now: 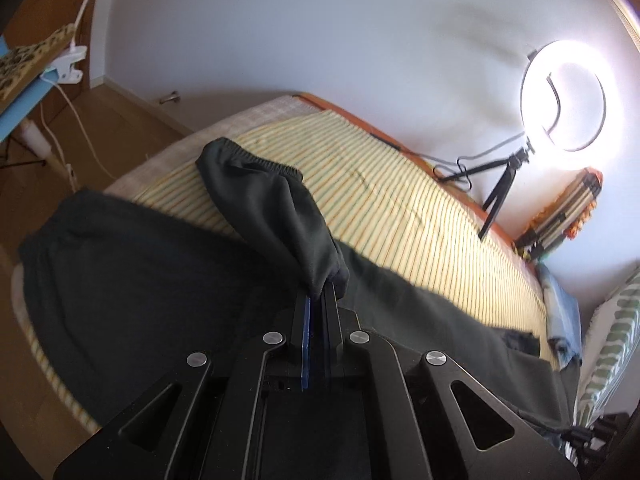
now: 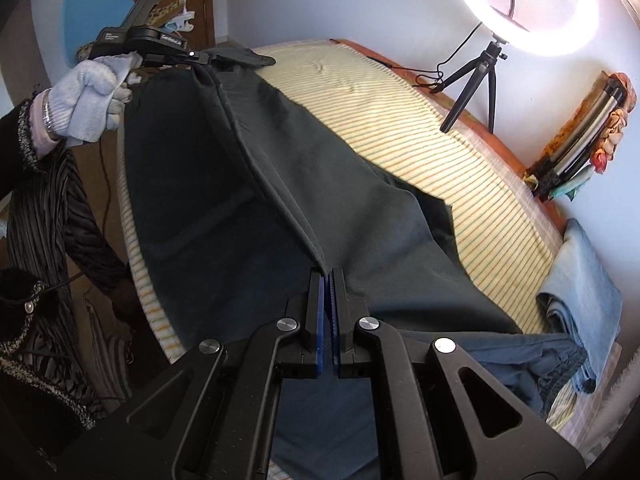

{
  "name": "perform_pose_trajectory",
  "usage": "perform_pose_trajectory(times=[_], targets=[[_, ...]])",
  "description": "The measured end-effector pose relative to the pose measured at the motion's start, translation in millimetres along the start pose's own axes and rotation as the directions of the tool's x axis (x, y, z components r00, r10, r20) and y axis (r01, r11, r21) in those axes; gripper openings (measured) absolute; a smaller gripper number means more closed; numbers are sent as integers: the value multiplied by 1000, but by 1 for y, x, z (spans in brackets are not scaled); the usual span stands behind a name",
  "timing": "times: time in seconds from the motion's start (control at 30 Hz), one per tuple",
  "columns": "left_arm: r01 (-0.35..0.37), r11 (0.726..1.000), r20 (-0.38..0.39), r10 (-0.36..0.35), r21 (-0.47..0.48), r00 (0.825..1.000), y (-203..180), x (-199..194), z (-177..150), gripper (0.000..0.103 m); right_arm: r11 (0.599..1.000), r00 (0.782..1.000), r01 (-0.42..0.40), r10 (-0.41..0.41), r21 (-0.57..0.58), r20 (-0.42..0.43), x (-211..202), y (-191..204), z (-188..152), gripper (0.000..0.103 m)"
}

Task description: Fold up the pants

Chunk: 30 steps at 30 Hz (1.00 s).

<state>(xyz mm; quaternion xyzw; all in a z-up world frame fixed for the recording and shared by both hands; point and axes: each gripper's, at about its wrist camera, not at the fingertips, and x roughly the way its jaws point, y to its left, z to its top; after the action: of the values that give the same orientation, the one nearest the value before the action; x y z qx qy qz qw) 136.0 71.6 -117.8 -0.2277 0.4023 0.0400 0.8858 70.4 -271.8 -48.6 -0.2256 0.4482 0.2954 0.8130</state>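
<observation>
Dark green-black pants (image 2: 248, 184) lie spread over a yellow striped bed cover (image 2: 440, 152). My right gripper (image 2: 329, 276) is shut on a raised fold of the fabric, which runs as a taut ridge up to my left gripper (image 2: 200, 58), held in a white-gloved hand (image 2: 92, 92) at the top left. In the left wrist view my left gripper (image 1: 320, 292) is shut on the pants (image 1: 140, 280); the elastic waistband end (image 1: 256, 160) hangs lifted in front of its fingers.
A lit ring light (image 2: 524, 4) on a small black tripod (image 2: 476, 84) stands at the bed's far edge by the white wall. Folded light-blue jeans (image 2: 584, 280) lie at the right. A blue chair (image 1: 20, 112) and wooden floor (image 1: 120, 120) are to the left.
</observation>
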Motion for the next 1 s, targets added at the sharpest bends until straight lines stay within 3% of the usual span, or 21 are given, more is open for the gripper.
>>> perform_pose_trajectory(times=[0.17, 0.33, 0.47, 0.53, 0.63, 0.67, 0.73, 0.87, 1.0], targets=[[-22, 1000, -30, 23, 18, 999, 14, -11, -31, 3, 999, 999, -27, 28, 20, -27, -3, 15, -19, 3], [-33, 999, -56, 33, 16, 998, 30, -14, -41, 7, 999, 996, -42, 43, 6, -75, 11, 31, -32, 3], [-75, 997, -25, 76, 37, 997, 32, -24, -38, 21, 999, 994, -52, 53, 10, -93, 19, 37, -37, 3], [-88, 995, 6, 88, 52, 996, 32, -33, -33, 38, 998, 994, -54, 55, 15, -94, 20, 36, -38, 3], [-90, 989, 12, 89, 122, 996, 25, -35, -22, 49, 998, 993, -57, 59, 23, -98, 22, 37, -40, 3], [-99, 983, 16, 97, 156, 995, 16, -33, -16, 50, 998, 993, -58, 61, 27, -99, 23, 37, -39, 3], [-99, 971, 18, 98, 216, 995, -2, -23, -3, 62, 997, 993, -62, 66, 41, -100, 25, 36, -39, 3], [-114, 939, -26, 129, 324, 991, -31, 14, 12, 63, 995, 993, -63, 70, 72, -95, 27, 35, -38, 4], [-160, 913, -72, 201, 376, 977, -40, 53, 17, 64, 994, 994, -62, 70, 88, -86, 27, 34, -40, 4]])
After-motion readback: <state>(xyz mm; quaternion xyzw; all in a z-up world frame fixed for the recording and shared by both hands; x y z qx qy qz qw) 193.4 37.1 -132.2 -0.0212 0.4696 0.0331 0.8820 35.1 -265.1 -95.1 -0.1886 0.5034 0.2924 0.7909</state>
